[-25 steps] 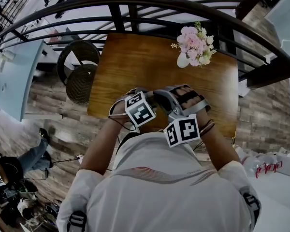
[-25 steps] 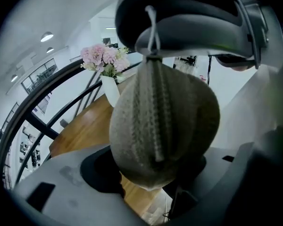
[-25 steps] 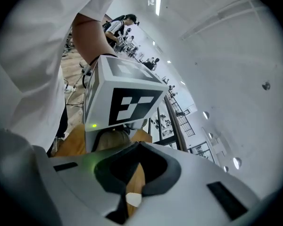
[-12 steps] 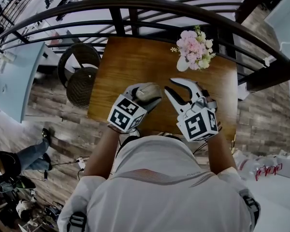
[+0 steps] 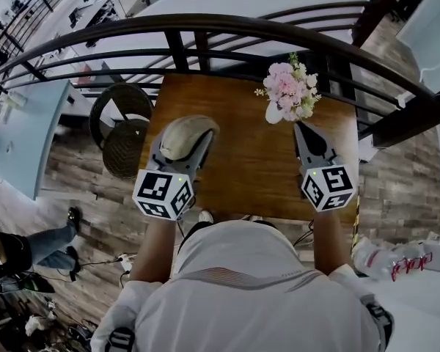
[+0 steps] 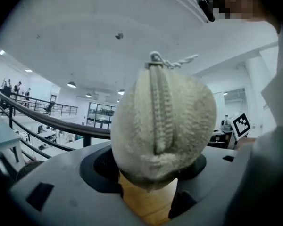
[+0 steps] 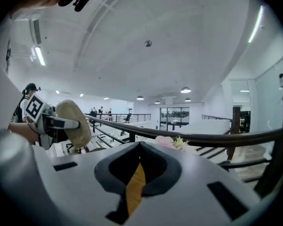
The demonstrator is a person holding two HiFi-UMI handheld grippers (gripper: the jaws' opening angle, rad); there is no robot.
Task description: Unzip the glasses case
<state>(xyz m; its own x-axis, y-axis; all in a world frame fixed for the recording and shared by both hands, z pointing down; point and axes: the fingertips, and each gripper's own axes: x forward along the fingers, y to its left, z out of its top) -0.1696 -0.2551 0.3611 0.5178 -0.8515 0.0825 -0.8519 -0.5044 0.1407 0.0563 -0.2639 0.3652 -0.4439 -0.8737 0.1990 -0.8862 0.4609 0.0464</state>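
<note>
Wooden table (image 5: 249, 156), flower vase (image 5: 287, 94) at its far right corner

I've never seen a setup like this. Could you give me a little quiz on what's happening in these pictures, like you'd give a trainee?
1. What is clamped in the left gripper's jaws? A) a cream glasses case B) a mug C) nothing
2. True or false: the right gripper's jaws stand wide apart.
3. Which gripper is nearer the pink flowers on the wooden table?
Key: 1 A; 2 false, they are together and empty; 3 the right one.
</note>
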